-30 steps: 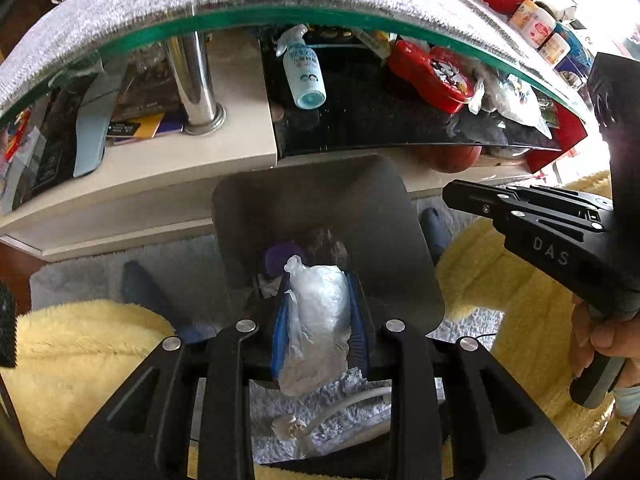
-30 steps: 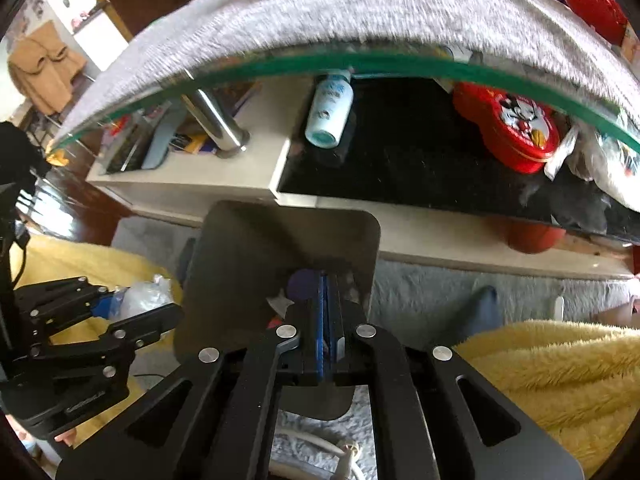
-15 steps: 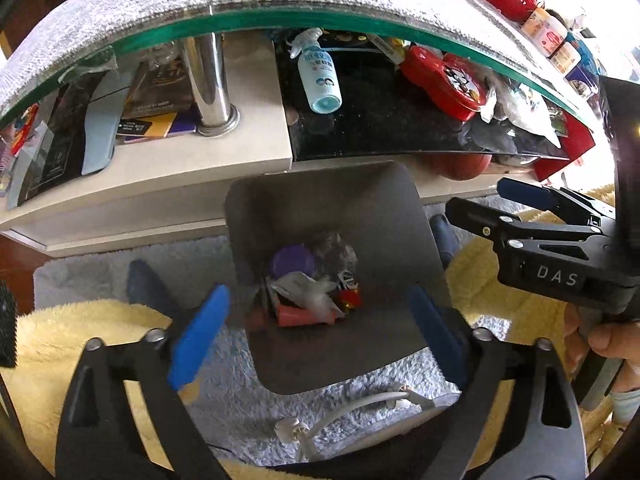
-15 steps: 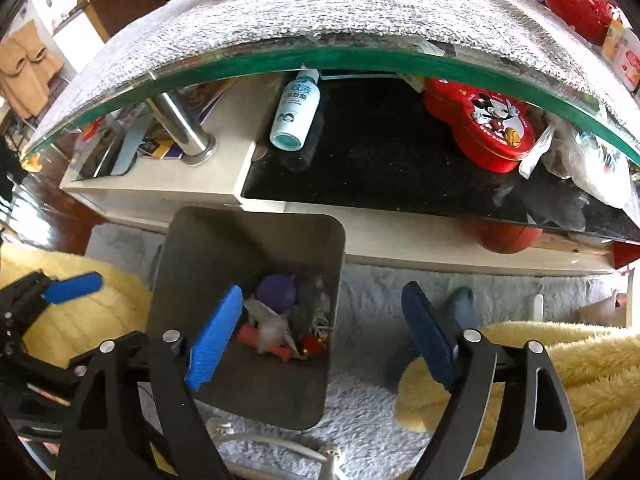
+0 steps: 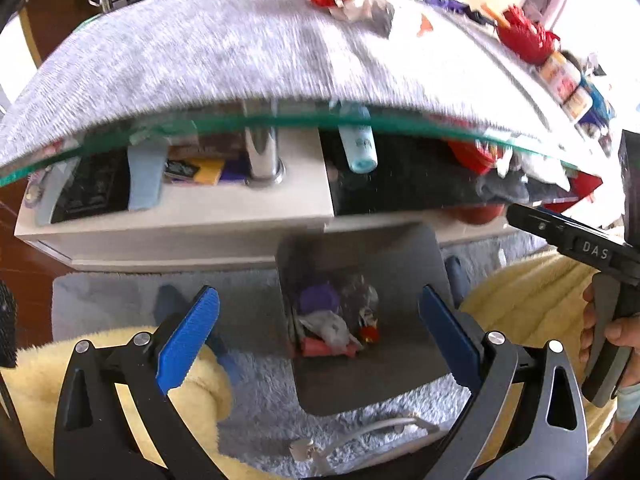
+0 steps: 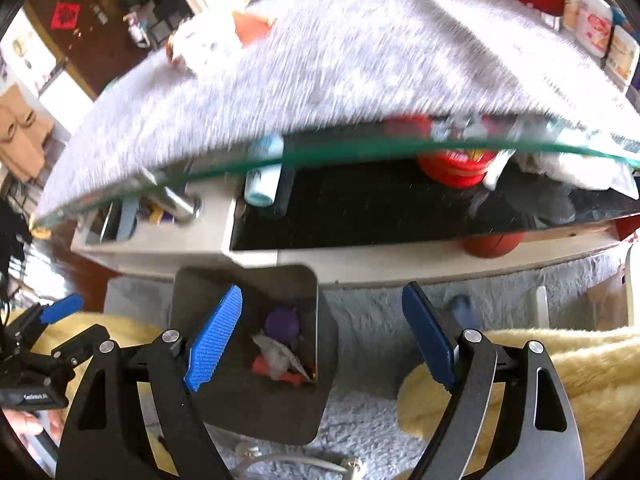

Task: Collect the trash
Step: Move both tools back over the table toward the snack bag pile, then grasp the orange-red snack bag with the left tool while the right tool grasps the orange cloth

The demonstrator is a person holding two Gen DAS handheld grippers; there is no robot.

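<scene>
Two handheld tools hang over a dark grey, square-mouthed plastic trash bin [image 5: 362, 332] that stands on a pale grey shaggy rug [image 5: 256, 396], just in front of a low glass-topped surface [image 5: 224, 80] covered with a grey fuzzy cloth. The left tool [image 5: 320, 340] shows its two blue ribbed pads spread wide, still easing apart, with nothing between them; the bin's open mouth is visible through the gap. The right tool [image 6: 324, 336] also stands wide open and empty, its pads well apart, with the bin below and to the left of its centre. Inside the bin lies the collected trash: a crumpled white plastic wrapper [image 5: 328, 328], a purple round piece [image 5: 318, 298], and a pinkish-red scrap [image 5: 324, 349], all at the bottom. This looks like the moment just after a drop into the bin, so the current piece appears done. More litter remains on the far side of the surface: a heap of red and white crumpled wrappers [image 5: 344, 0] sits on the cloth. The next move, as a judgement, calls for lifting a tool clear of the glass edge, reaching across to that heap, and closing on one piece. A person's hand [image 5: 612, 336] grips the right tool's handle at the right edge of the left view. Yellow fleece fabric [image 5: 520, 304] lies near on both sides.
</scene>
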